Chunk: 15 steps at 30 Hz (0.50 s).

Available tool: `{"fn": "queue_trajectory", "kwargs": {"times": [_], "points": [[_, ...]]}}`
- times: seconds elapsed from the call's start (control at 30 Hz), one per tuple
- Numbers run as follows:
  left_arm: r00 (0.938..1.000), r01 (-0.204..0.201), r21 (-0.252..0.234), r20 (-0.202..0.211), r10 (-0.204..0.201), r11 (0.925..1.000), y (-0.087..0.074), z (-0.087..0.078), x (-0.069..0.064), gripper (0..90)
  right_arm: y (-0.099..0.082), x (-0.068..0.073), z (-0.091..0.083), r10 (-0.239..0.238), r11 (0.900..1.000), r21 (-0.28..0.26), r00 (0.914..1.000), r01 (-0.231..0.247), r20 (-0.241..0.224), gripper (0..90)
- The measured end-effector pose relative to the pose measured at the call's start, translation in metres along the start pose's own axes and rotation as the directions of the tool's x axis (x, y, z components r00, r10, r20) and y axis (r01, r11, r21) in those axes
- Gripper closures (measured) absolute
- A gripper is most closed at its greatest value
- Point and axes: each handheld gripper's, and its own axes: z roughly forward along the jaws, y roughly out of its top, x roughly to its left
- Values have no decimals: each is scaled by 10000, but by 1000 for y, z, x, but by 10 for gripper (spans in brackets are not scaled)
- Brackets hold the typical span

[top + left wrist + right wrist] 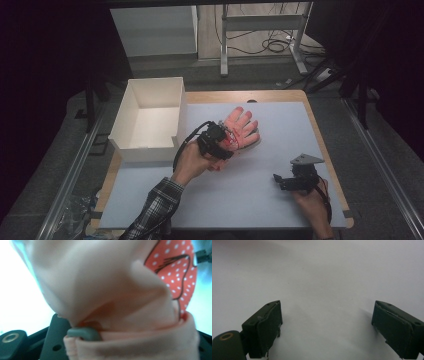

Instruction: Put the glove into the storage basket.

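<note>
A pink glove (241, 126) with a red dotted patch lies near the middle of the white table mat, fingers spread toward the back. My left gripper (227, 144) is at its cuff end and is shut on the glove. In the left gripper view the pale pink fabric (105, 290) bulges up close, pinched at the cuff, with the red polka-dot part (180, 270) at the upper right. My right gripper (281, 181) rests low over the mat at the front right, far from the glove. In the right gripper view its jaws (327, 327) stand wide open over bare mat.
An open white box (150, 117) stands at the left of the table, just left of the glove. The pale mat (250, 190) covers the wooden table top. Desk legs and cables (270, 45) lie on the floor beyond the far edge.
</note>
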Motion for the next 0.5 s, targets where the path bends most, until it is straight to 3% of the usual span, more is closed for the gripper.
{"fn": "queue_trajectory", "kwargs": {"times": [0.5], "points": [[9984, 461, -277, -319, -470, 9986, 21, -31, 21, 483, 0, 0, 0, 19, 10000, 5, 10000, -19, -18, 99]]}}
